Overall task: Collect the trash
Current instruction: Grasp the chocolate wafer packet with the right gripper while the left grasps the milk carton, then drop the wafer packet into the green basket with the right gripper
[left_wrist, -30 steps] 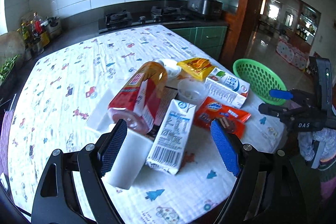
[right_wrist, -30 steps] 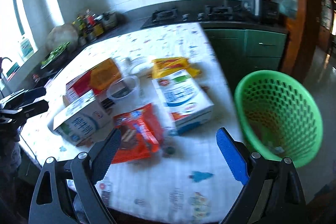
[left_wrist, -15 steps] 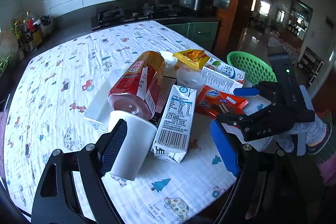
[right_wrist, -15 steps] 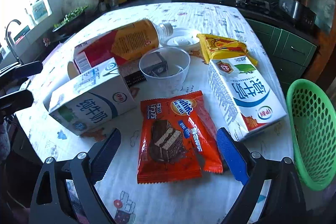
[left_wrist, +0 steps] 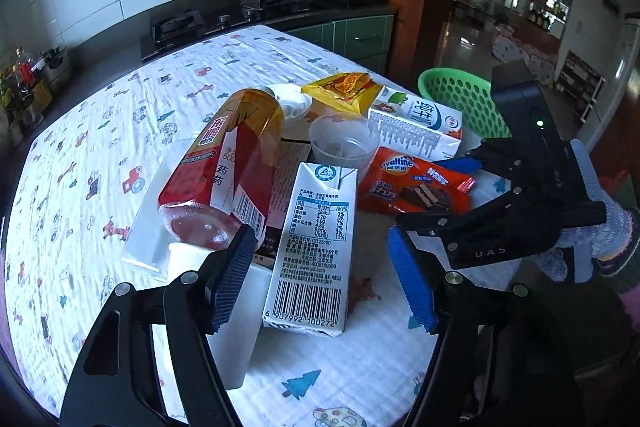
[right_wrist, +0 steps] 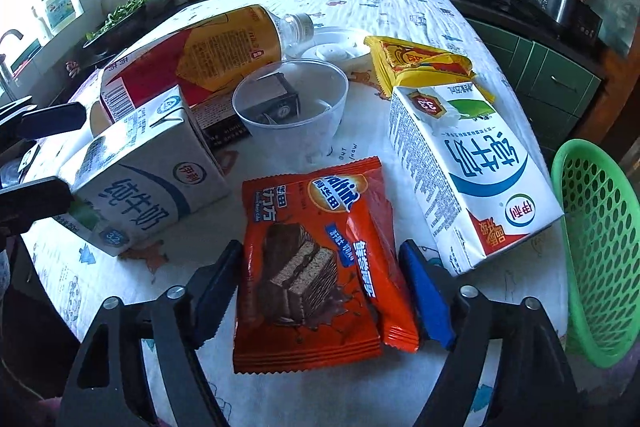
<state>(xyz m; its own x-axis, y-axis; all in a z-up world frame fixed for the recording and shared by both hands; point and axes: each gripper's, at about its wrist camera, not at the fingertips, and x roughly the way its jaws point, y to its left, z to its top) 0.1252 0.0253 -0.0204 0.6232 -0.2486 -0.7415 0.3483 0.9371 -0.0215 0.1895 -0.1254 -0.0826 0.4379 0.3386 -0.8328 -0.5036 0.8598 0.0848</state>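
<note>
A pile of trash lies on the patterned tablecloth. An orange-red wafer wrapper (right_wrist: 320, 267) lies flat between the open jaws of my right gripper (right_wrist: 320, 291), one finger on each side of it; it also shows in the left wrist view (left_wrist: 412, 187). My left gripper (left_wrist: 320, 283) is open around the near end of a small white milk carton (left_wrist: 316, 247). A red-labelled bottle (left_wrist: 228, 163), a clear plastic cup (right_wrist: 292, 107), a large milk carton (right_wrist: 472, 171) and a yellow packet (right_wrist: 416, 63) lie around them.
A green plastic basket (right_wrist: 596, 247) stands at the table's right edge, next to the large carton. A white cup (left_wrist: 236, 311) lies by my left gripper's left finger. A stove and counter run behind the table.
My right gripper has moved in from the basket side and down over the wafer wrapper. My left gripper has moved closer to the small milk carton.
</note>
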